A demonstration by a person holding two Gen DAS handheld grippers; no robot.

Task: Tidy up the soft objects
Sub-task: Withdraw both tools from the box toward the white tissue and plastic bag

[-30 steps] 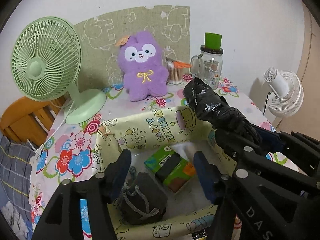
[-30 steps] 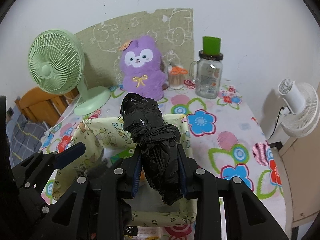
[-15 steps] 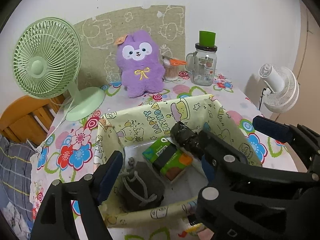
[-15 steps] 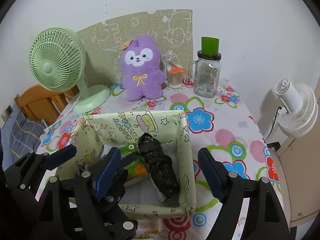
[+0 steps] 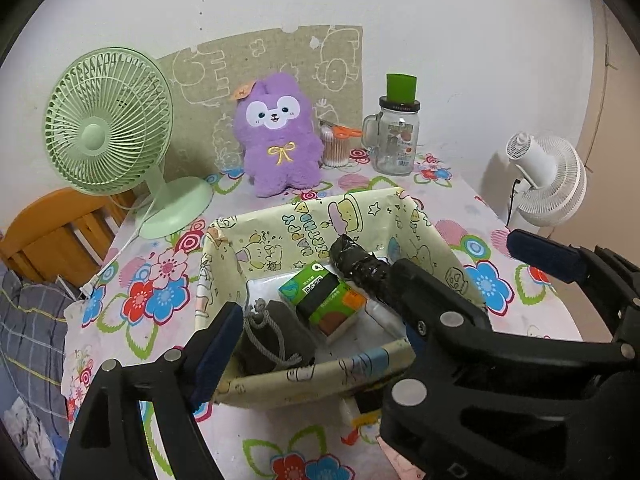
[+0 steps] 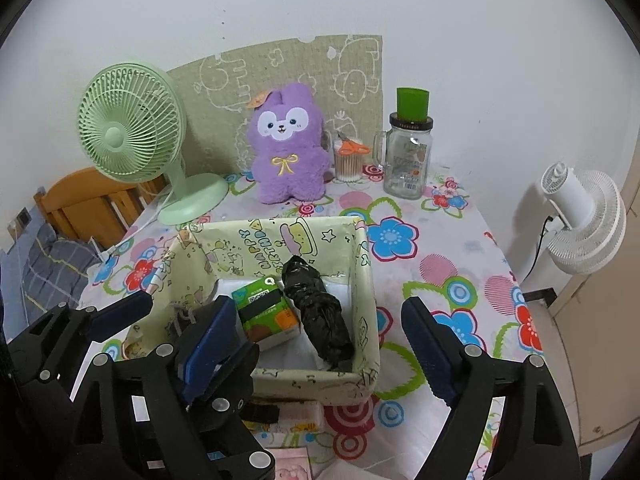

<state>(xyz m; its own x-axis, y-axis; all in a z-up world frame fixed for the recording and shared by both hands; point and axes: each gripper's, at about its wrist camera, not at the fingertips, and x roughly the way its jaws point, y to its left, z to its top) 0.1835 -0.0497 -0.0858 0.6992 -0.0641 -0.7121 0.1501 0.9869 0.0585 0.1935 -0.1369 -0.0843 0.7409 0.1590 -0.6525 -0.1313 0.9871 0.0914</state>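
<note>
My right tool (image 6: 324,344) is opening, empty; the crinkly black plastic bundle (image 6: 318,312) lies in the yellow paper box (image 6: 362,276). Next, the purple plush bunny (image 6: 286,148) at twelve o'clock.

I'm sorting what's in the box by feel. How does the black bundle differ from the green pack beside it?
The black bundle is a long, crinkled, shiny roll; the green pack is a flat-sided block. The black bundle is plain; the green pack is printed, with a dark band and an orange end. The black bundle lies nearer the box's right wall. Both lie inside the box, side by side.
</note>
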